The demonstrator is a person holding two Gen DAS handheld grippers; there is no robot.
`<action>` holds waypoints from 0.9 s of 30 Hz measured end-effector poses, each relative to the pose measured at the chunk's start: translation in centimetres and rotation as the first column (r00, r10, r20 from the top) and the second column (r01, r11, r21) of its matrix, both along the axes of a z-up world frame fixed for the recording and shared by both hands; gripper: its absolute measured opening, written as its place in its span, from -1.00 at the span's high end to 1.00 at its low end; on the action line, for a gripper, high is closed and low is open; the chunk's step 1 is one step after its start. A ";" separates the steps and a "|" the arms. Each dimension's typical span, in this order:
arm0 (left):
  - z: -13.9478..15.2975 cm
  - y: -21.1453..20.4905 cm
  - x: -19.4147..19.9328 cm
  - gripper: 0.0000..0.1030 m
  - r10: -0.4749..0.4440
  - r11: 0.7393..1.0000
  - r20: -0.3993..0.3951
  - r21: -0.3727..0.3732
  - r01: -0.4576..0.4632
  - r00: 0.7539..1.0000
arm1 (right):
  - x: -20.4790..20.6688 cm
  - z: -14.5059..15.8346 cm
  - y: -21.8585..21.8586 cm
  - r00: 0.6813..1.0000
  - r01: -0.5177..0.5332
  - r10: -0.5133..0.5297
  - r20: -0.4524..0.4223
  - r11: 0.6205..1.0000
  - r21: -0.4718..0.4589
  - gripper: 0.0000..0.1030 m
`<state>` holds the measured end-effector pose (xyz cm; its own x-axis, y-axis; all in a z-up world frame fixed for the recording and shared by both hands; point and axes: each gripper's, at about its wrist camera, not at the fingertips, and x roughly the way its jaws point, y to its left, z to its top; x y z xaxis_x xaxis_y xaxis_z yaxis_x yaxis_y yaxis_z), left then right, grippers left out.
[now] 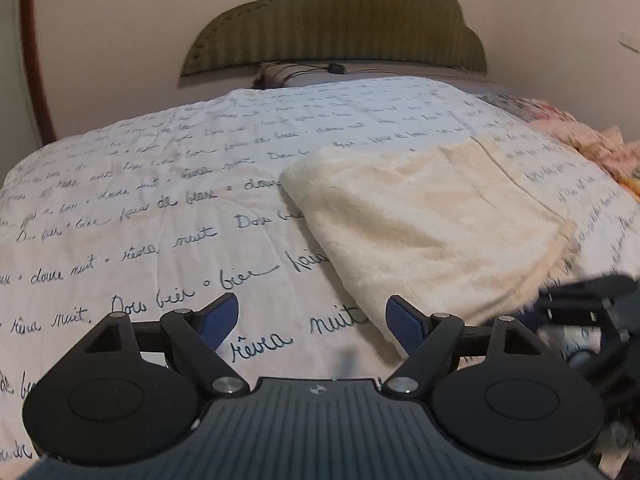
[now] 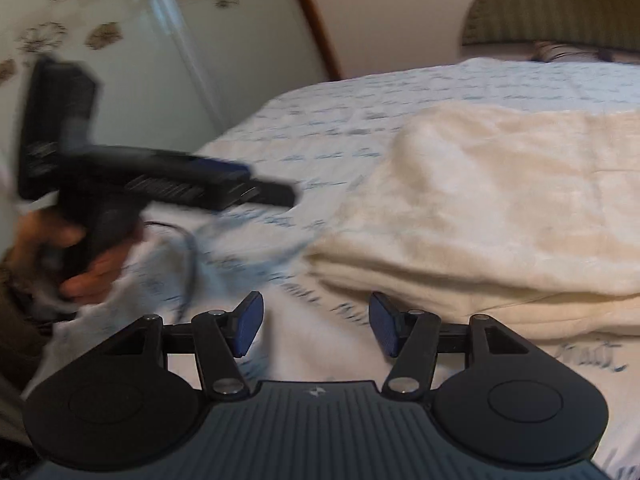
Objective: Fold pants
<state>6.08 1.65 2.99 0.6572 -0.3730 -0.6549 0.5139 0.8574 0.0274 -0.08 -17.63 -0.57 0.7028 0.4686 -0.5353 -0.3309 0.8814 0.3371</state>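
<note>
The cream fleece pants (image 1: 432, 224) lie folded into a thick rectangle on the bed, right of centre in the left wrist view. My left gripper (image 1: 312, 320) hovers at their near left corner, open, with only bedcover between its blue pads. In the right wrist view the pants (image 2: 500, 208) fill the right side as stacked layers. My right gripper (image 2: 316, 324) stands open just short of their near edge, nothing between its fingers. The left gripper (image 2: 276, 196), blurred and held by a hand (image 2: 92, 272), is seen at the left, beside the pants' left edge.
A white bedcover with blue handwriting print (image 1: 160, 200) spreads under everything. A dark padded headboard (image 1: 336, 28) and a cable lie at the far end. A pink floral blanket (image 1: 580, 136) is bunched at the right. A flower-patterned wardrobe door (image 2: 120, 40) stands left of the bed.
</note>
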 end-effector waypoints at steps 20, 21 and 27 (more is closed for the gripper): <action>-2.7 -10.2 -2.1 -0.87 0.127 0.971 0.261 0.163 -0.173 0.957 | 2.4 -0.6 -8.2 0.994 0.101 -0.110 -0.022 0.790 0.605 -0.36; -2.6 -10.0 -1.9 -0.90 0.150 0.968 0.251 0.162 -0.194 0.956 | 2.4 -0.6 -8.1 0.994 0.101 -0.110 -0.023 0.789 0.607 -0.36; -3.5 -5.9 -2.3 -0.86 0.220 0.953 0.145 0.177 -0.244 0.965 | 2.7 -0.9 -7.9 0.995 0.092 -0.087 -0.038 0.785 0.612 -0.37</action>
